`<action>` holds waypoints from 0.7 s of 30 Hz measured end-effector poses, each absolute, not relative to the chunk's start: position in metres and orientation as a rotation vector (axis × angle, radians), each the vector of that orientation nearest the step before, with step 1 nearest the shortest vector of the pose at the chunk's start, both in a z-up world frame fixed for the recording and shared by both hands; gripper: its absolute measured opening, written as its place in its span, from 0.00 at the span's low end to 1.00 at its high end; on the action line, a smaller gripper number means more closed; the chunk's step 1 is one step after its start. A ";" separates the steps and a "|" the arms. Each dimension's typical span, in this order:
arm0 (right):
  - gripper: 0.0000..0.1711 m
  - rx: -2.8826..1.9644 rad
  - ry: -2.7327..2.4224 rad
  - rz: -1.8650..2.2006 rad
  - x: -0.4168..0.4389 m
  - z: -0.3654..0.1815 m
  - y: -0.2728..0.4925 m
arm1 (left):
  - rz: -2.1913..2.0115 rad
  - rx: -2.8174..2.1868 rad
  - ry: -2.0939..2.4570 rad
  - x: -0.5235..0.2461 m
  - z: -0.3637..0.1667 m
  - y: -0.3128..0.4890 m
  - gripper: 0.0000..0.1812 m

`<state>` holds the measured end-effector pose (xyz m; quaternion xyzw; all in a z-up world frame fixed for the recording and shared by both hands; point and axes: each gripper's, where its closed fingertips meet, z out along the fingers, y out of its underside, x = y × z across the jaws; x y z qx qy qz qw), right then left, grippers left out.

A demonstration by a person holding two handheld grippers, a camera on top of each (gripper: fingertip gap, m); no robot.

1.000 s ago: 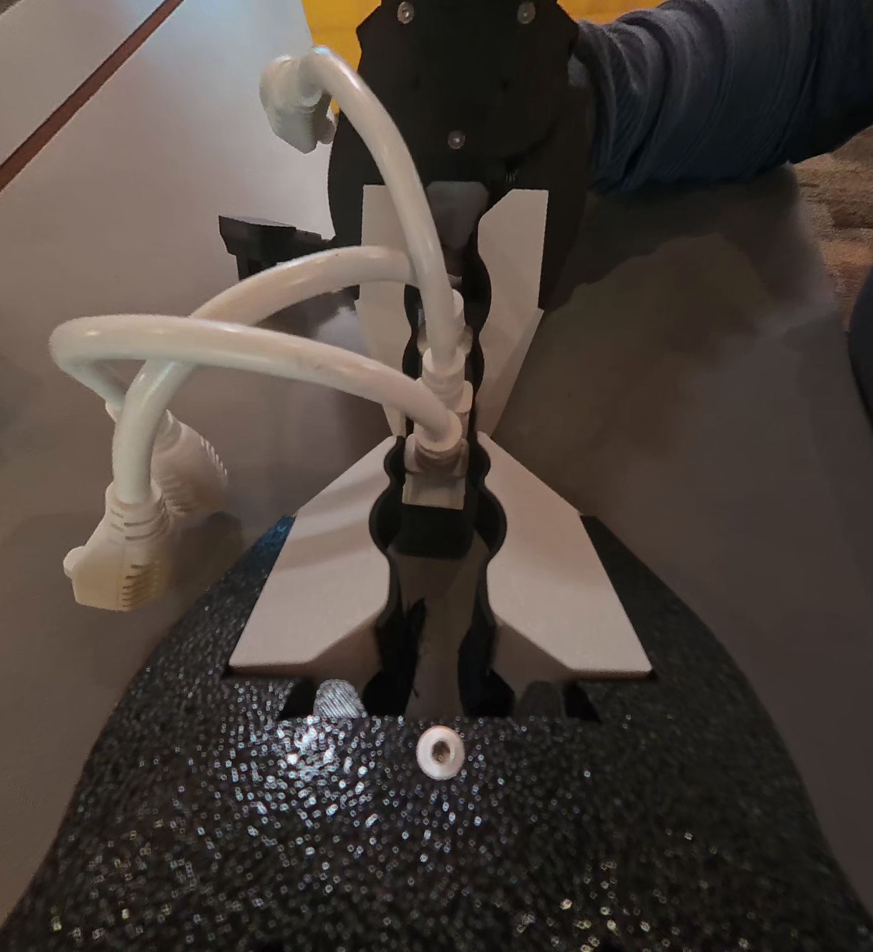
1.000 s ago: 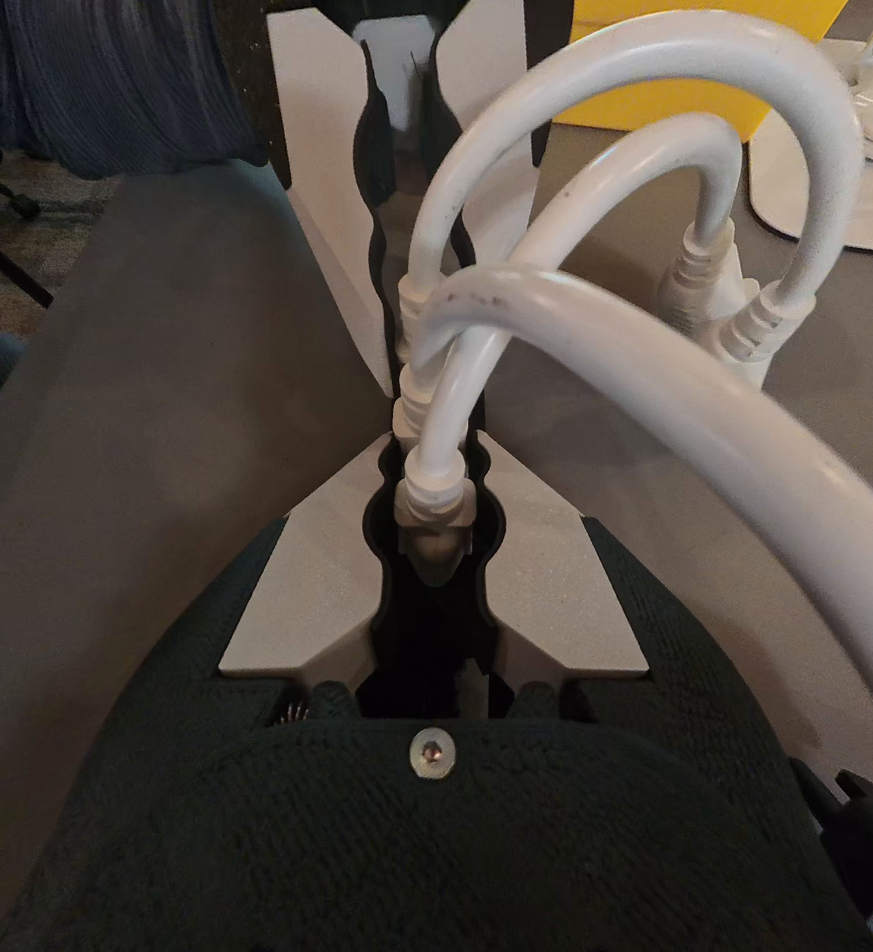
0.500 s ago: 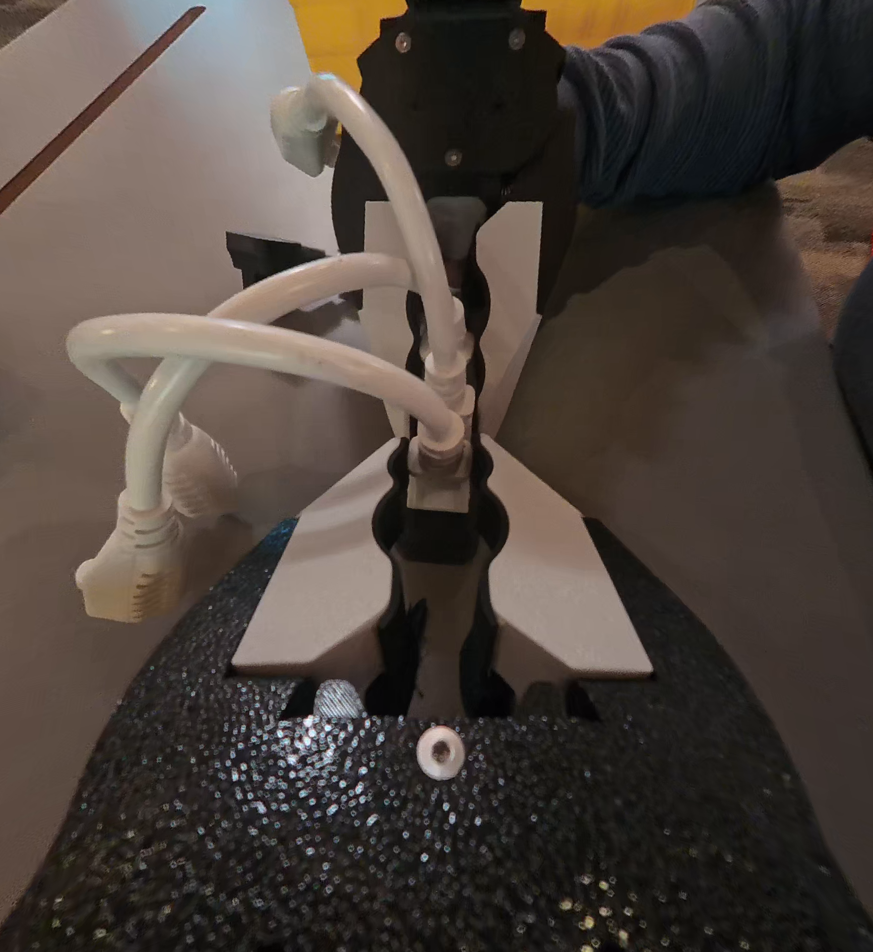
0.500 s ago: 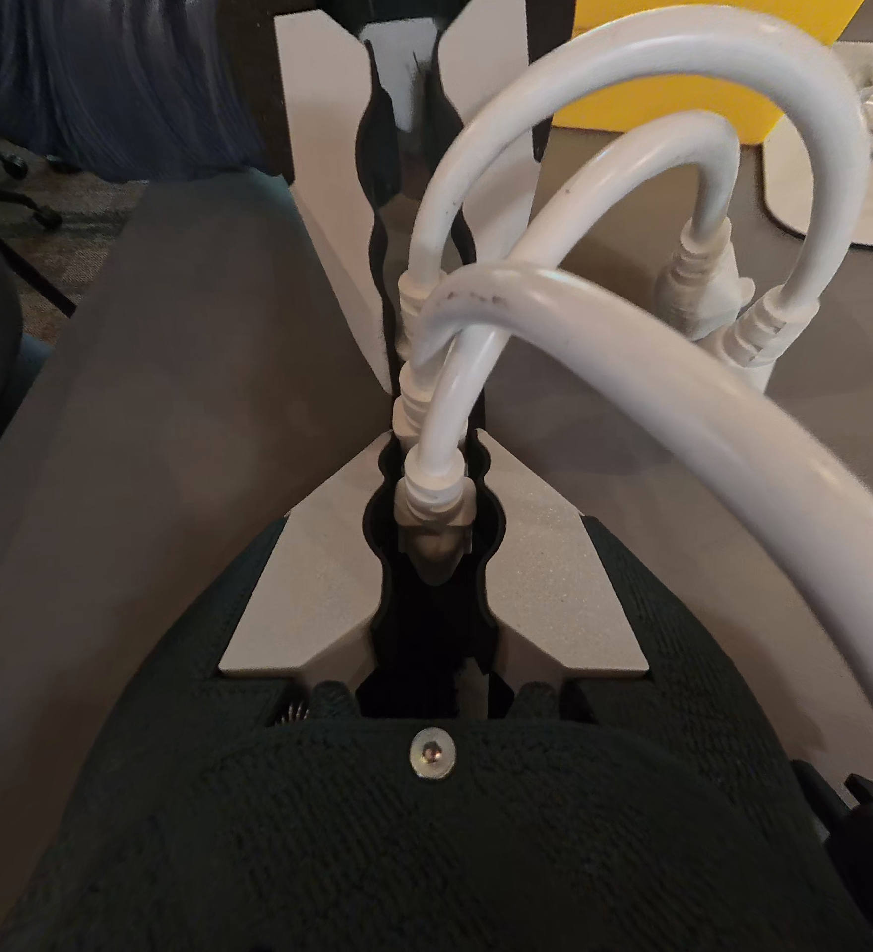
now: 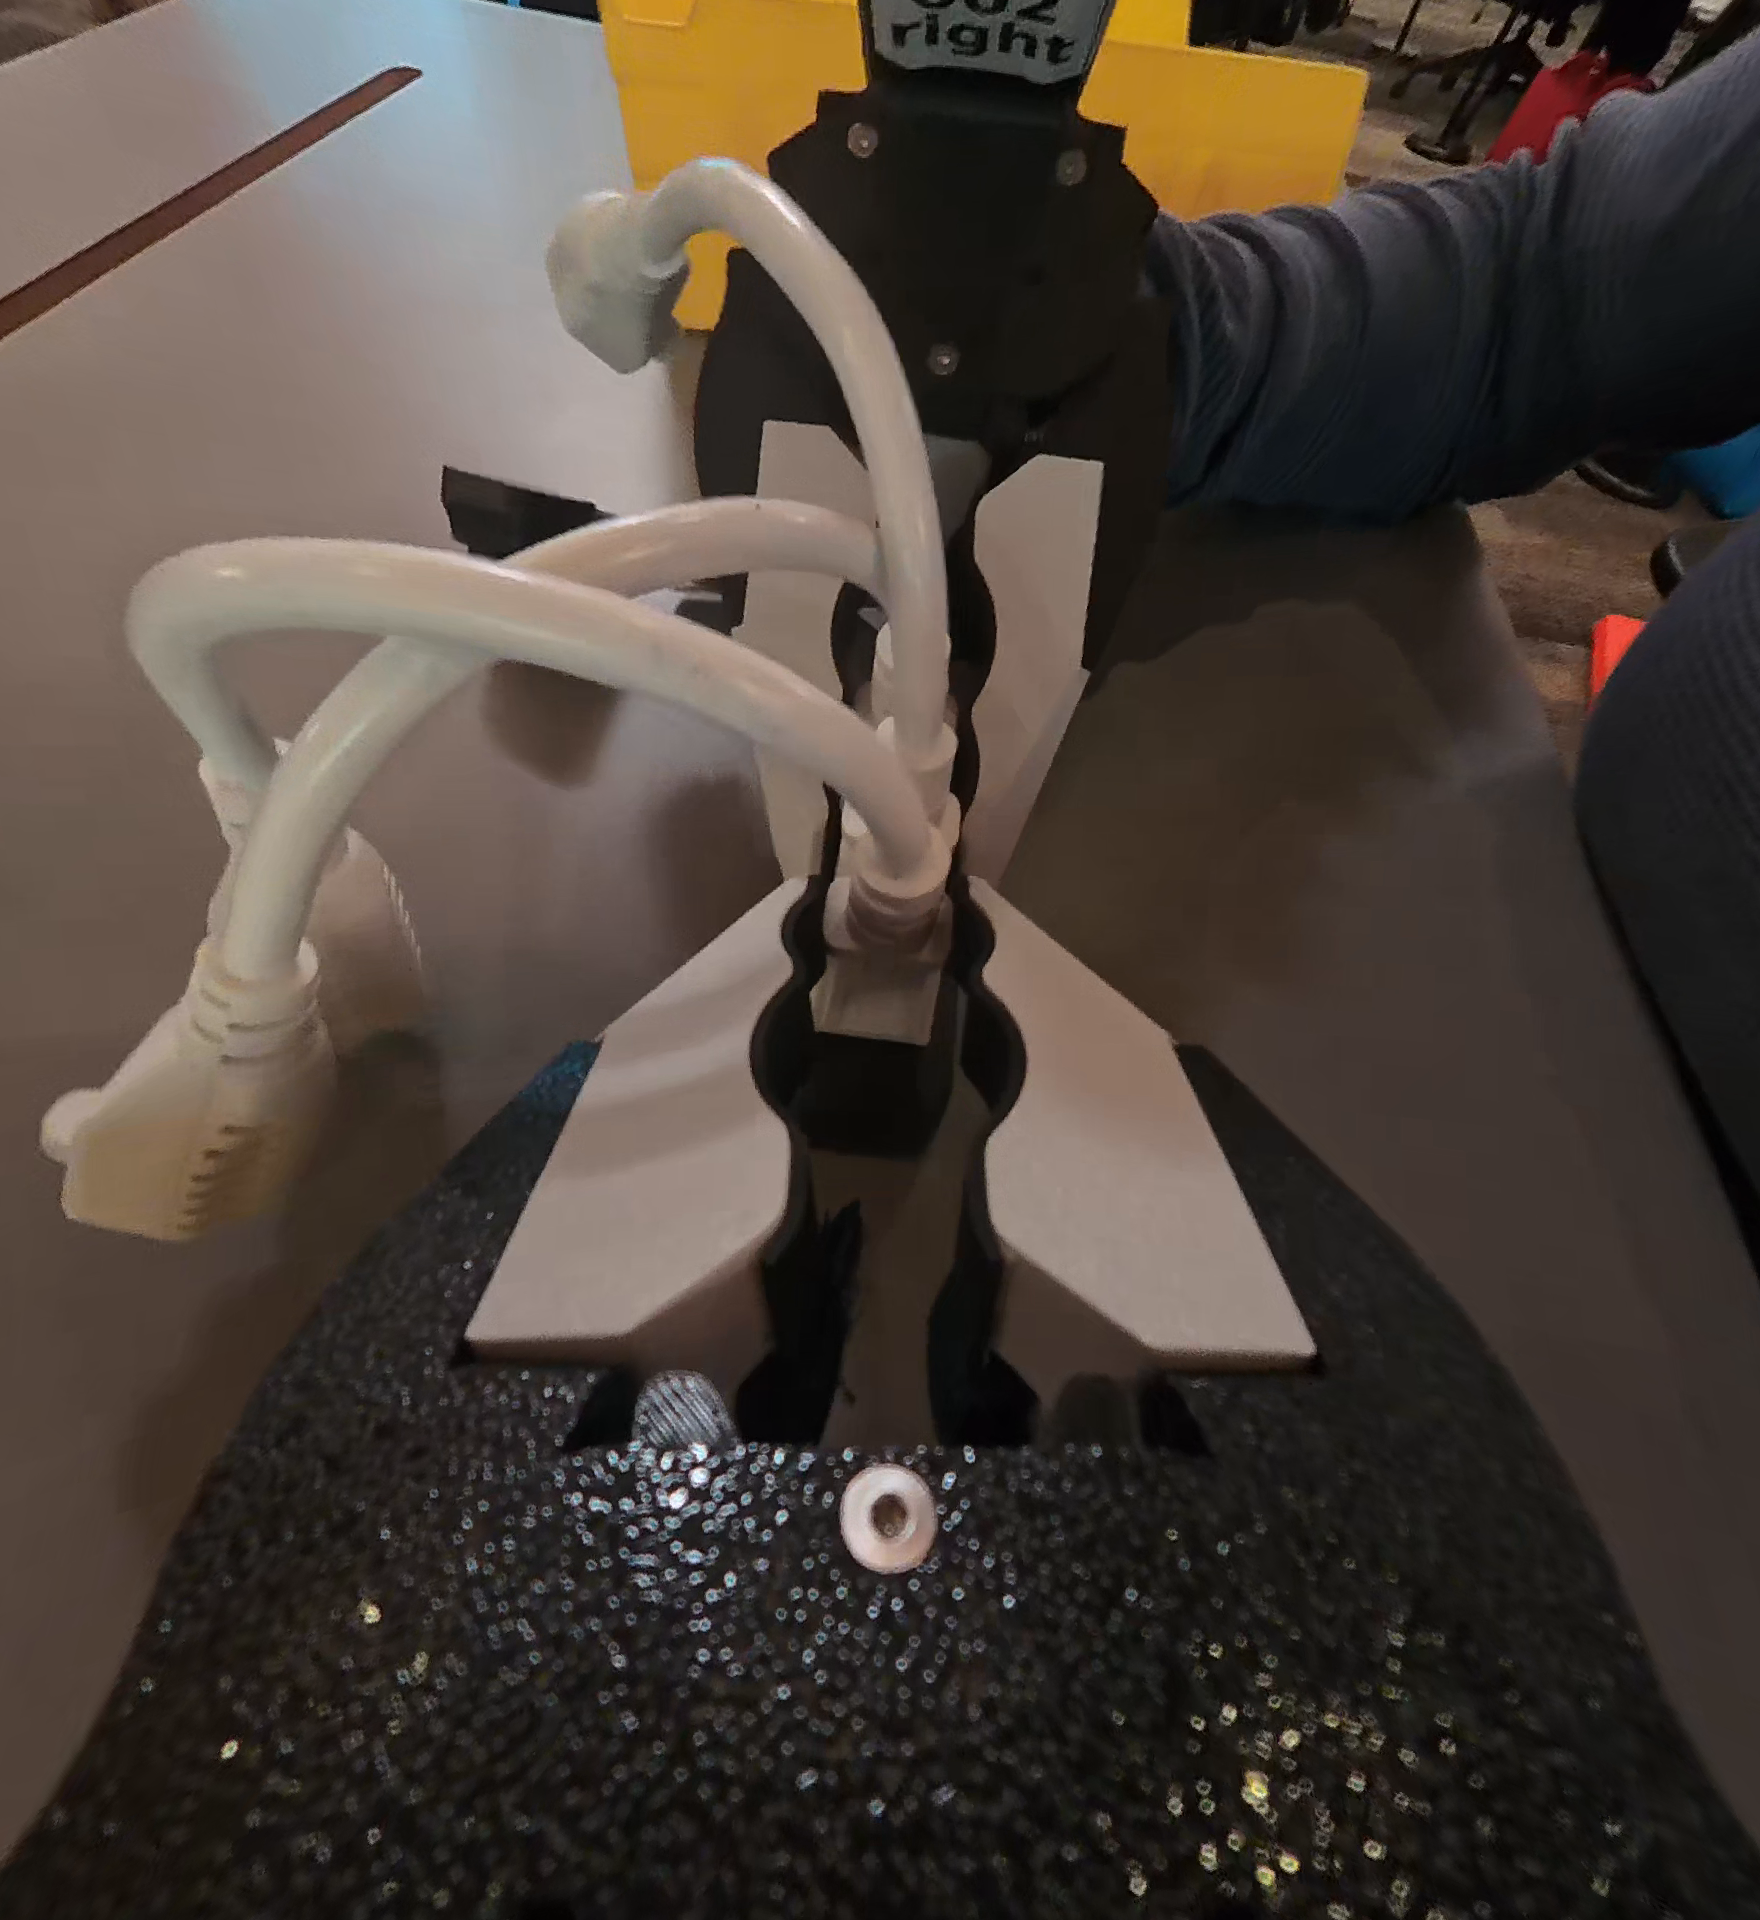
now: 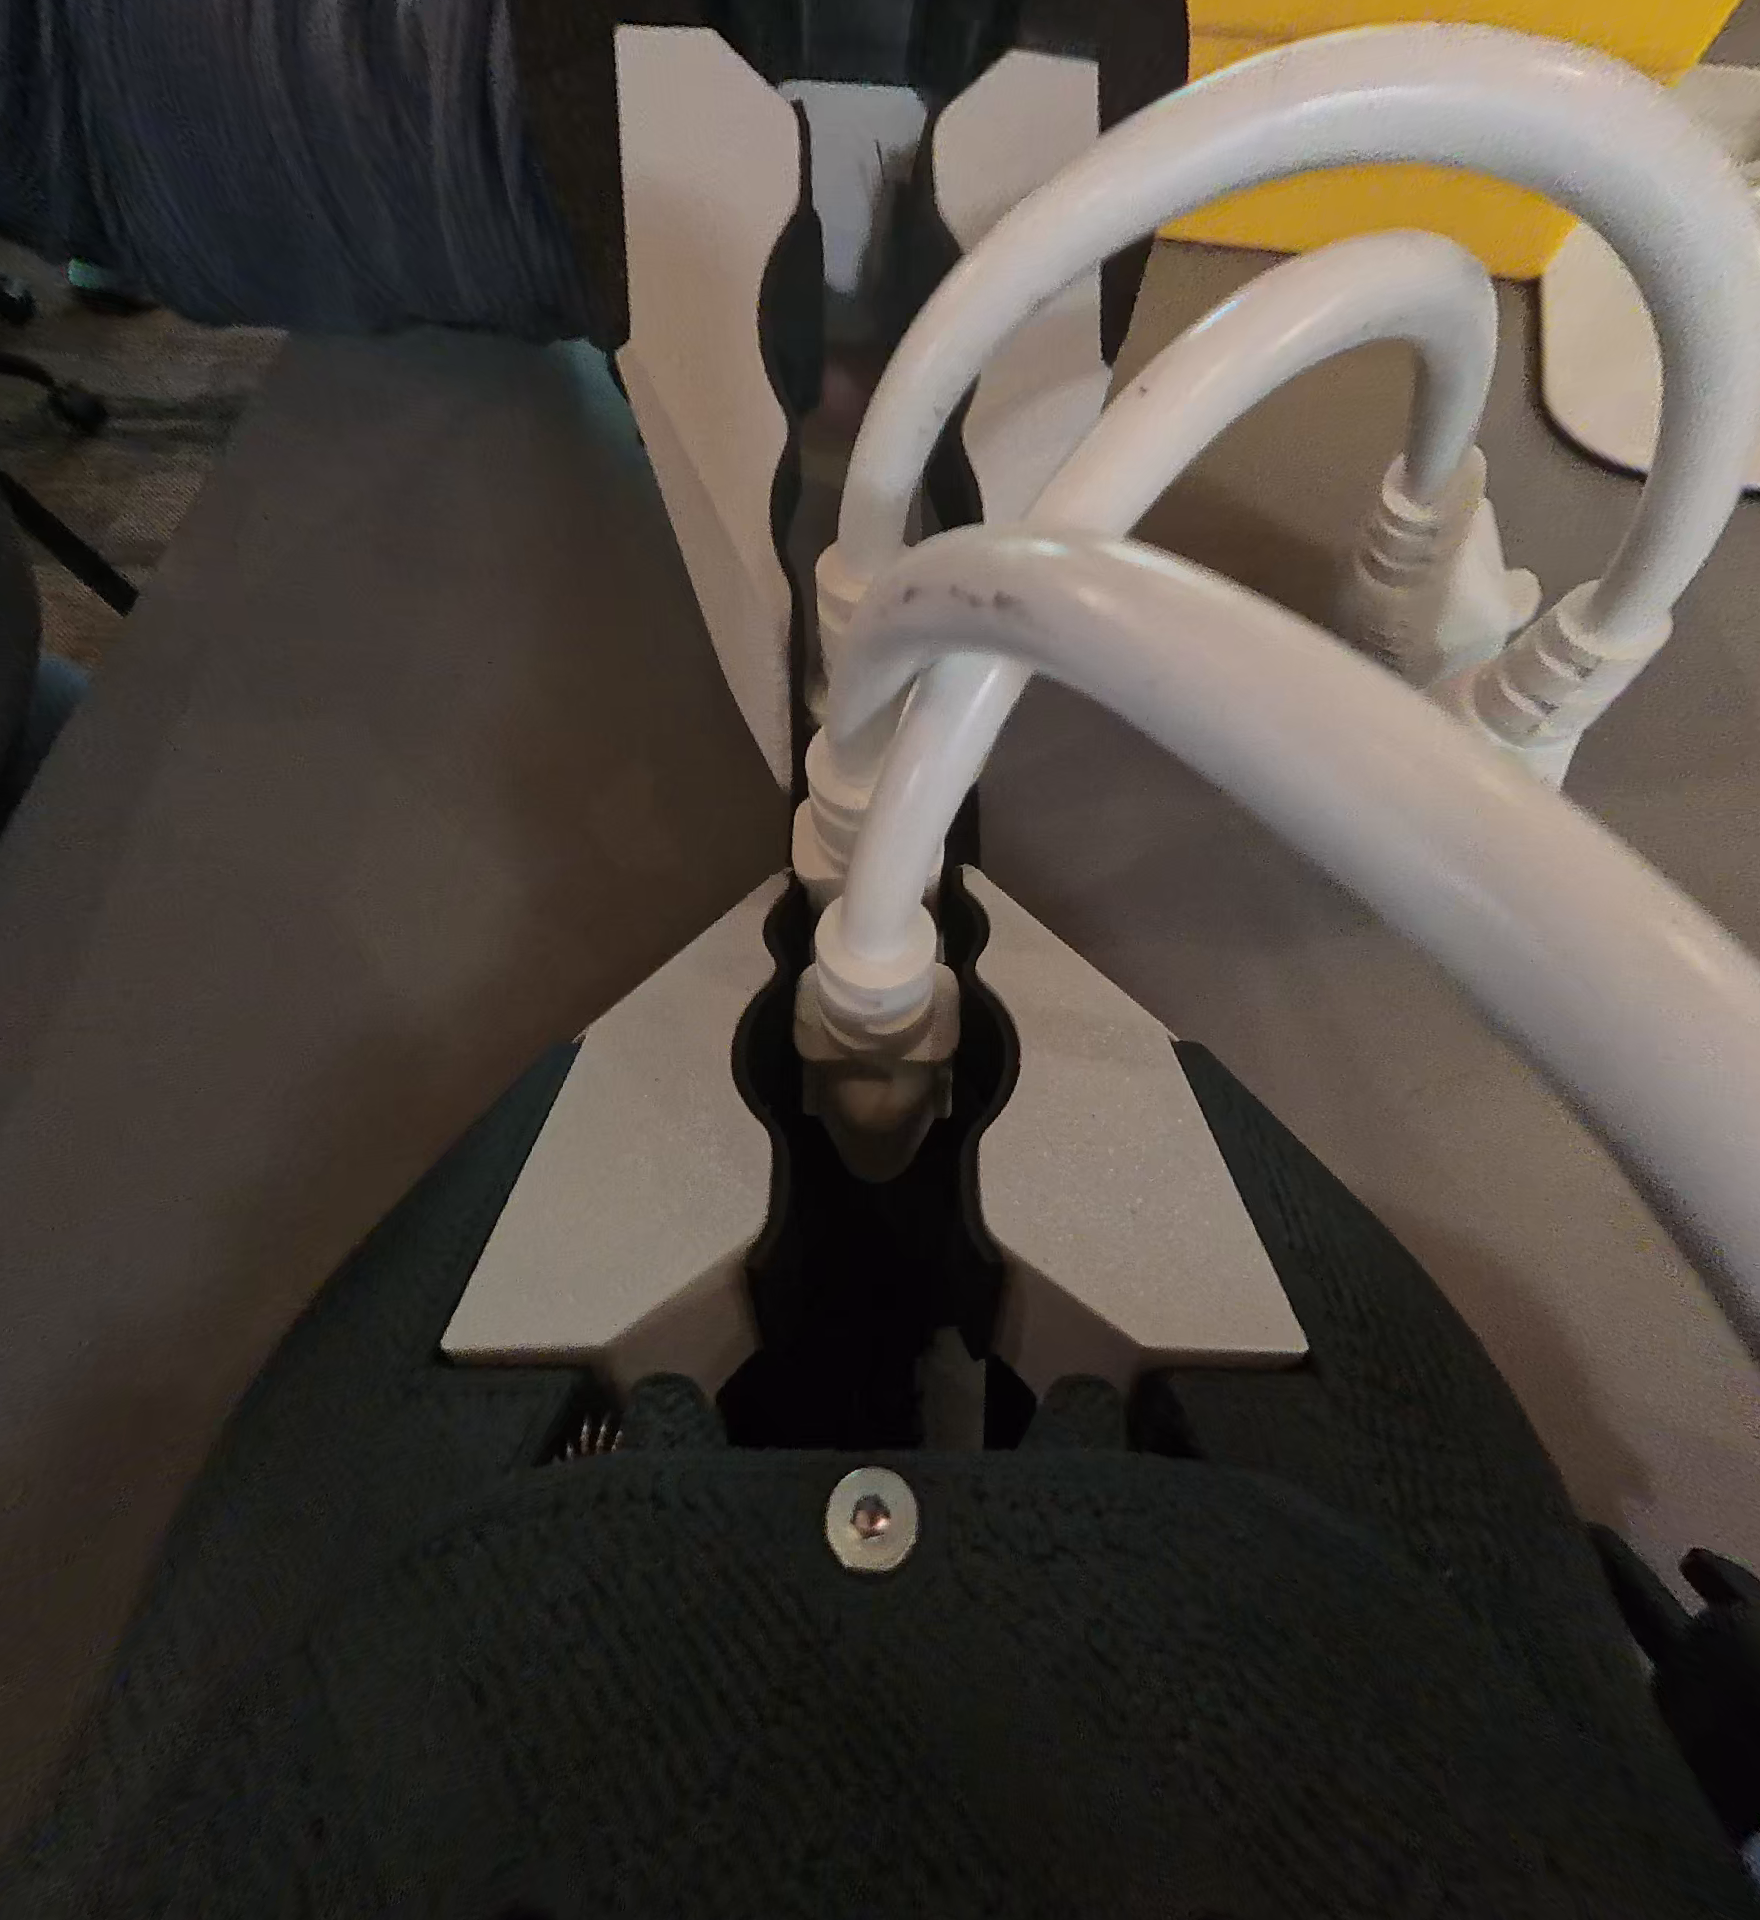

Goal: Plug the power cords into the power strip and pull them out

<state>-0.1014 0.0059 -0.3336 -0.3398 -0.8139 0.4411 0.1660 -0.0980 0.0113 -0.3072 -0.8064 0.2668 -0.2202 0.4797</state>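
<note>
A narrow black power strip (image 5: 871, 1107) is held above the grey table (image 5: 180, 436), between my two grippers, which face each other. My left gripper (image 5: 886, 904) is shut on its near end. My right gripper (image 5: 907, 831) is shut on its far end. Three white power cords (image 5: 502, 613) are plugged into the strip in a row and loop out to the left. Two free plug ends (image 5: 180, 1122) hang low and one (image 5: 611, 281) sticks up. In the right wrist view the right gripper (image 6: 876, 894) grips the strip (image 6: 876, 1257), and the cords (image 6: 1375, 135) arch to the right.
A yellow bin (image 5: 1219, 125) stands behind the right gripper. A dark blue sleeve (image 5: 1427, 343) reaches in from the right. A small black object (image 5: 512, 509) lies on the table. A white flat item (image 6: 1686, 364) lies at the far right.
Both grippers keep their hold on the strip. The view has shifted slightly, and the hanging plug ends have swung a little. More of the yellow bin shows.
</note>
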 end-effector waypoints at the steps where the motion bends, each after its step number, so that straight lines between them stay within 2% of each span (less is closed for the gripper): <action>1: 0.15 -0.959 -2.317 1.260 -0.099 -0.334 0.004 | -0.533 -1.966 0.673 -0.098 -0.307 0.007 0.12; 21: 0.15 -0.934 -2.319 1.297 -0.100 -0.332 -0.001 | -0.446 -2.001 0.740 -0.096 -0.308 0.005 0.12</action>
